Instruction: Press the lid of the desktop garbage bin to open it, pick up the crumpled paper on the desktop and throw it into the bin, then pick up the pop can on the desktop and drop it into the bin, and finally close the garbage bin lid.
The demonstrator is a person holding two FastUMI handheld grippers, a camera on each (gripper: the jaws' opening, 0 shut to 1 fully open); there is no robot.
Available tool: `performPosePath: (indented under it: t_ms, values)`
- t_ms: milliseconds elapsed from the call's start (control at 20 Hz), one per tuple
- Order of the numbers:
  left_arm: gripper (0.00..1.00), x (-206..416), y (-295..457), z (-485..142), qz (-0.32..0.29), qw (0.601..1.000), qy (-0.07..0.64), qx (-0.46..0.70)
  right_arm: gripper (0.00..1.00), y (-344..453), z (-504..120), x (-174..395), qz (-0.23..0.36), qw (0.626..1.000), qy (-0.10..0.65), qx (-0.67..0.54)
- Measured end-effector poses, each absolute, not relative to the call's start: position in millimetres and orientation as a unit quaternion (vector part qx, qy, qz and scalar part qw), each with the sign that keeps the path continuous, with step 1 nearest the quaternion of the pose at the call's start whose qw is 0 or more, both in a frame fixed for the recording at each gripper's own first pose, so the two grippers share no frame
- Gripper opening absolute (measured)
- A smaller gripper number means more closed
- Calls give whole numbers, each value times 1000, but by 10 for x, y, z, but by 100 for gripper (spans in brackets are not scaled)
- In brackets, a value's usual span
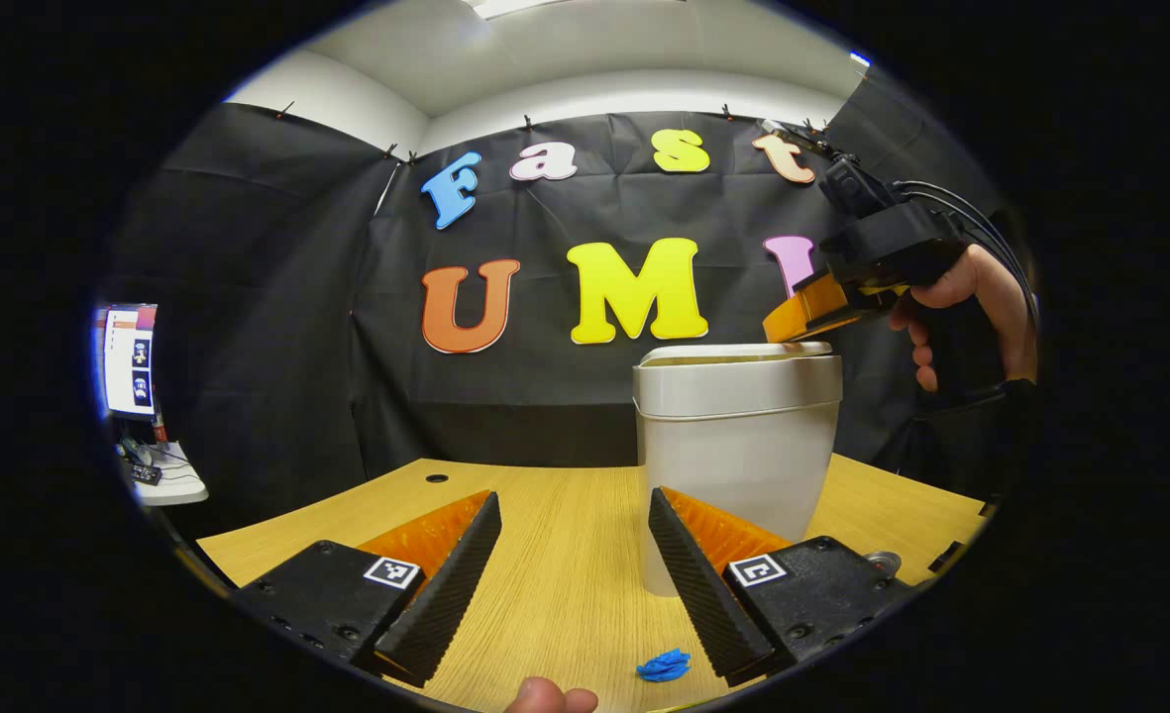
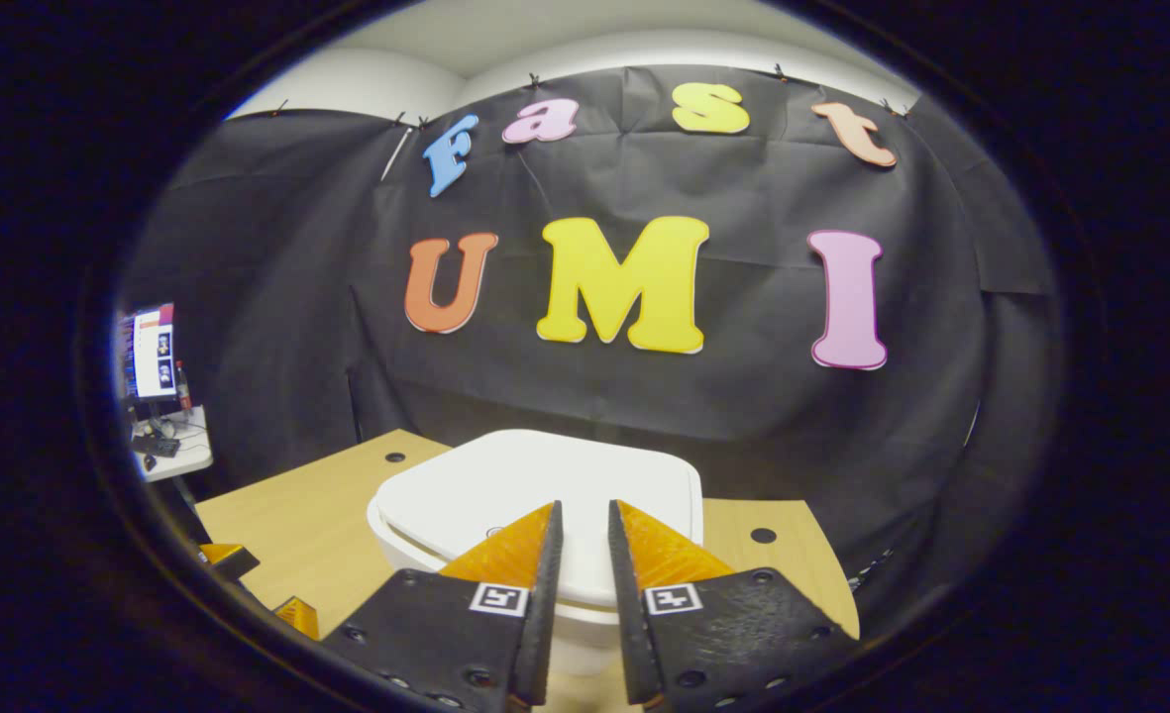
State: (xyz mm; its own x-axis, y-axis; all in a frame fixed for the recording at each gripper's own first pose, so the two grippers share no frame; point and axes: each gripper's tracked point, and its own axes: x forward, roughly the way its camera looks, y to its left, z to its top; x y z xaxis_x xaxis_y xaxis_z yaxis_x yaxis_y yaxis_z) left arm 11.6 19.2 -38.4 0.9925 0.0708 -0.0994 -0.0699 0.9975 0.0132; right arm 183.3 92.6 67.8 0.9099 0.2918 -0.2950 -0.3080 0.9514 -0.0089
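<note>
Pale wood grain covers the counter (image 1: 565,584), and nearest on it, in the left gripper view, a small blue crumpled scrap (image 1: 664,665) lies just beside the left gripper's right finger; it may be the paper to be thrown away, though that cannot be settled from here. The left gripper (image 1: 575,564) is held low over the counter with its jaws spread wide and nothing between them, apparently kept ready for a pick-up while the other gripper deals with the lid. Just beyond it the bin (image 1: 733,465) stands upright on the counter, its lid (image 1: 738,353) lying flat and seemingly still closed. In the same view the right gripper (image 1: 807,315), carried by a hand (image 1: 971,297), is seen at the lid's far right edge, touching it or nearly so. In the right gripper view the right gripper (image 2: 585,525) is brought almost closed, only a narrow slit left between the fingers and nothing held, which suits pressing rather than grasping, and it is poised over the white lid (image 2: 505,475). The opening press is judged to be the step in hand. The pop can cannot be placed from these views.
</note>
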Motion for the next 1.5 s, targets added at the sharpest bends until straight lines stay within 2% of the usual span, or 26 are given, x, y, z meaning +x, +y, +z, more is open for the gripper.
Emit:
performPosePath:
  t_ms: [50,100,200,700,1150,1350,1500]
  values:
    - [97,108,181,-376,34,998,48,5,38,922,808,1811,154,980,126,-21]
    - [97,102,164,-365,34,998,46,4,65,884,936,1771,153,983,104,-15]
    - [97,78,158,-349,32,999,41,1,96,834,1135,1693,151,986,69,-9]
    - [96,137,137,-359,26,999,39,-6,95,413,1116,1150,117,993,4,11]
    - [97,125,23,-432,16,999,48,-2,95,308,609,597,123,992,5,-18]
    - [97,58,-151,-416,0,999,47,-3,95,136,295,471,104,994,21,-24]
    - [97,-58,-211,-649,-8,997,71,-1,98,56,171,367,104,994,23,-14]
